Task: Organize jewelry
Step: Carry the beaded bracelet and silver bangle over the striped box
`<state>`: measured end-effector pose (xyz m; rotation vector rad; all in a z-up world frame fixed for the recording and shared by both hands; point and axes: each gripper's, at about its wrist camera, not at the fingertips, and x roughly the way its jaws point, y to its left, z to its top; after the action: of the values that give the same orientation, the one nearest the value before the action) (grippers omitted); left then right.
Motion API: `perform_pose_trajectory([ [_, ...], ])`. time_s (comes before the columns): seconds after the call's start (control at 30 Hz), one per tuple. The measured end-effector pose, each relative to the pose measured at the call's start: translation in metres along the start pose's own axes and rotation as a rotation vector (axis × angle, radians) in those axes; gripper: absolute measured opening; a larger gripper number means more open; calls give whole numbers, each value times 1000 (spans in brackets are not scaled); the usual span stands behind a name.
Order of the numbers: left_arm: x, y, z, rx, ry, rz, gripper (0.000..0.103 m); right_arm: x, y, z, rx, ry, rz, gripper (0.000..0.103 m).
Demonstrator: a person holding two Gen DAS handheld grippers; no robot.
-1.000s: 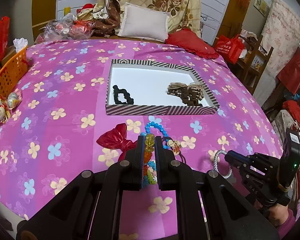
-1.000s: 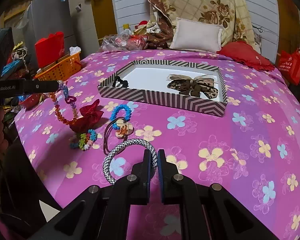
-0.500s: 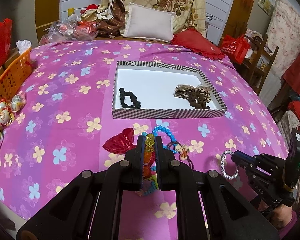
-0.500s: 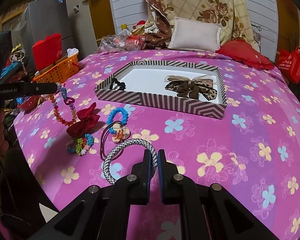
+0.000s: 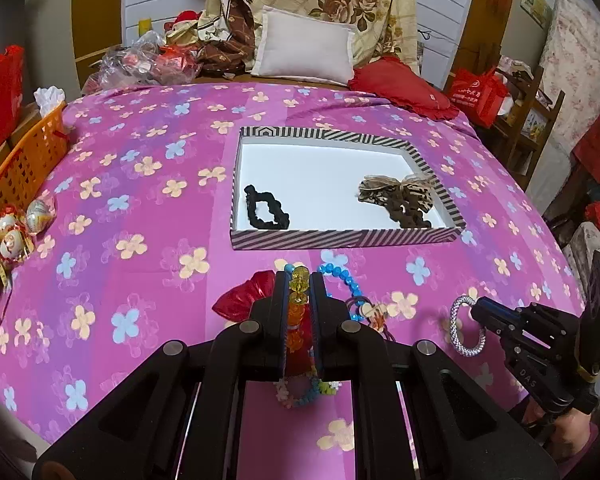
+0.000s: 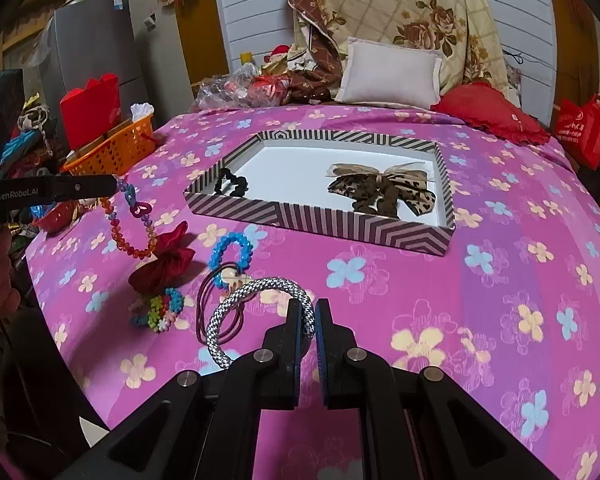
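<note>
Far left, left gripper (image 6: pixel 118 186) clamped on multicoloured bead strand (image 6: pixel 134 232), now lifted off the bedspread (image 6: pixel 500 300) and hanging free. Nearer centre, red bow (image 6: pixel 162 264), rainbow bracelet (image 6: pixel 158 308), blue bead bracelet (image 6: pixel 232 250) and dark hair ties (image 6: pixel 216 312) left lying loose. Near right, right gripper (image 6: pixel 307 314) pinched on silver rope bangle (image 6: pixel 256 306), raised since a second ago. Far centre, striped tray (image 6: pixel 320 220) holding black scrunchie (image 6: pixel 230 184) and leopard bow (image 6: pixel 384 190). Both pieces apparently bound for the tray.

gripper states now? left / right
Left gripper: shut on the bead bracelet, lifted off the bed.
Right gripper: shut on the silver rope bangle.
</note>
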<state>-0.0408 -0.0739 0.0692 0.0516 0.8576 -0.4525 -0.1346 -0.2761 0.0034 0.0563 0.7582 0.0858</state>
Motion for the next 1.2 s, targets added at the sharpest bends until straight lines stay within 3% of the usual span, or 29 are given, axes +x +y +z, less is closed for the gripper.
perform_pose_trajectory([
  [0.6,26,-6,41,30,-1,45,9,22,-14,43,11,-20,-3,6],
  [1.2,88,-12,101,17,23,78,9,73,-44,105,38,-22,0,6],
])
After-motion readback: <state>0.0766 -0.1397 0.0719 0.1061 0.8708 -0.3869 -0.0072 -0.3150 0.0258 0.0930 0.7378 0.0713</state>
